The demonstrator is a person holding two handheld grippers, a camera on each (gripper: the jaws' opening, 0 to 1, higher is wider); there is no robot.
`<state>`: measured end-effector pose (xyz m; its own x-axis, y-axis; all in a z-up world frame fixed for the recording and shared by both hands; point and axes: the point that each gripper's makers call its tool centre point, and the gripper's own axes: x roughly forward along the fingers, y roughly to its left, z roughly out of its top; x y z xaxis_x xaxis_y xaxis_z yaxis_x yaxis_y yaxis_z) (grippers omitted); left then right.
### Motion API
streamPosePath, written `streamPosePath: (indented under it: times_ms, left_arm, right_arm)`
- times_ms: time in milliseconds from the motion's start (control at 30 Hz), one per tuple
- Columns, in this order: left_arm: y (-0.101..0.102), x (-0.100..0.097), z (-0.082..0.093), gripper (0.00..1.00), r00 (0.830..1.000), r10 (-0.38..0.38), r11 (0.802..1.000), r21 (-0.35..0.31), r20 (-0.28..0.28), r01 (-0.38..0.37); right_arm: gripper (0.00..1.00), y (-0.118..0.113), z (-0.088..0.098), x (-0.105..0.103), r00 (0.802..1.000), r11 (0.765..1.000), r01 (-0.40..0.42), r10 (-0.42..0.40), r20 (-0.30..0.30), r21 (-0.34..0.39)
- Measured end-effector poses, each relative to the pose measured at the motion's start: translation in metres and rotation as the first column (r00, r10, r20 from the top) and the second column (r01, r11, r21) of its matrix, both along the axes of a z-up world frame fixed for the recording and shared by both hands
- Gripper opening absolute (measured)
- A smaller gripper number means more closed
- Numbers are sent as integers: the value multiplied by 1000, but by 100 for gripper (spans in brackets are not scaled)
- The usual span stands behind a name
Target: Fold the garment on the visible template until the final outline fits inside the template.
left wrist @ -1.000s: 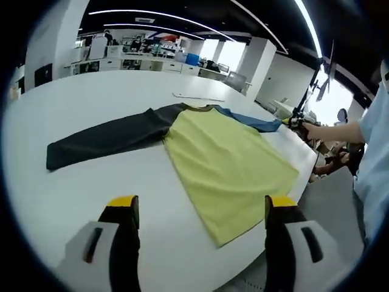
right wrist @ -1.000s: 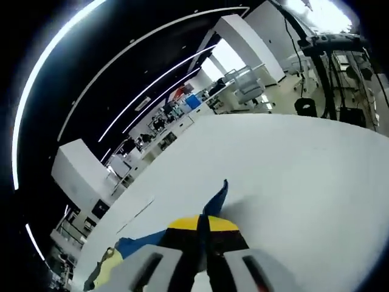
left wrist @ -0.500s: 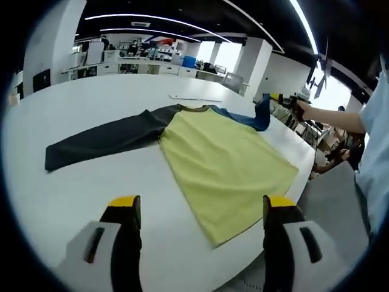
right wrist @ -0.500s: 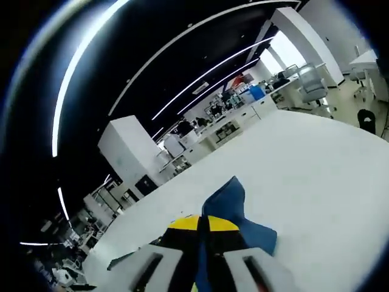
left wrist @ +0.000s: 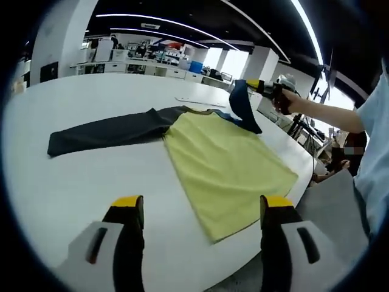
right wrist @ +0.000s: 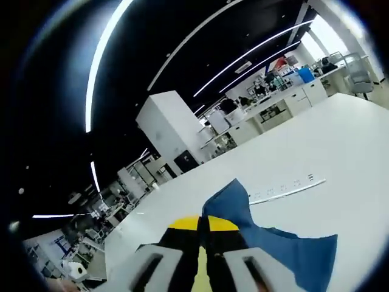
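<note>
A long-sleeved shirt lies flat on the white table (left wrist: 67, 182): yellow-green body (left wrist: 222, 161), dark grey sleeve (left wrist: 109, 131) stretched out to the left. Its blue sleeve (left wrist: 242, 106) is lifted off the table, folding over toward the body. My right gripper (right wrist: 202, 226) is shut on that blue sleeve's cuff (right wrist: 228, 204); in the left gripper view it appears as the held tool (left wrist: 267, 90) at the end of a person's forearm. My left gripper (left wrist: 197, 210) hovers open over the near table edge, below the shirt's hem, holding nothing.
A thin white strip (left wrist: 200, 101) lies on the table beyond the shirt's collar, also seen as the strip (right wrist: 285, 191). A person's arm (left wrist: 322, 115) reaches in from the right. Office desks and pillars stand far behind. The table edge curves close by the shirt's right side.
The right gripper has raised the blue sleeve higher and carried it leftward over the shirt body. The left gripper has stayed nearly in place.
</note>
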<state>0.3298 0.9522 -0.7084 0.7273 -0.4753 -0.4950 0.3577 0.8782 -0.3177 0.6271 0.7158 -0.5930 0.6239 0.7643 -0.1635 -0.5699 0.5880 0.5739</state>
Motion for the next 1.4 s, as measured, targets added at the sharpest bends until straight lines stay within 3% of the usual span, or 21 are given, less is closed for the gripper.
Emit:
streamPosePath:
  times_ms: [300,533,633,833,967,1233,1400]
  left_arm:
    - [-2,-6,-7,74,1000,16,1000,-20,-14,-17]
    - [-3,-10,-12,73,999,24,999,-30,-28,-25]
    - [-3,-11,-14,72,999,32,999,-38,-36,-34]
    - [-3,-13,-17,71,998,45,998,-48,-43,-47]
    - [-2,-14,-18,71,997,54,997,-52,-50,-56]
    - [2,-16,-20,71,996,66,996,-56,-62,-69]
    - [1,-15,-23,71,995,65,996,-57,-70,-69]
  right_arm:
    - [0,77,-10,-3,994,994,-110,110,-1,-8]
    - [0,123,-42,-17,988,987,-153,151,-35,-50]
    - [0,139,-65,-28,979,971,-204,200,-43,-126]
    - [0,150,-103,-39,971,947,-239,226,-83,-215]
    - [0,159,-117,-46,964,937,-263,244,-109,-229]
    - [0,172,-140,-71,937,891,-347,321,-136,-293]
    - [0,176,-153,-76,932,875,-361,330,-149,-323]
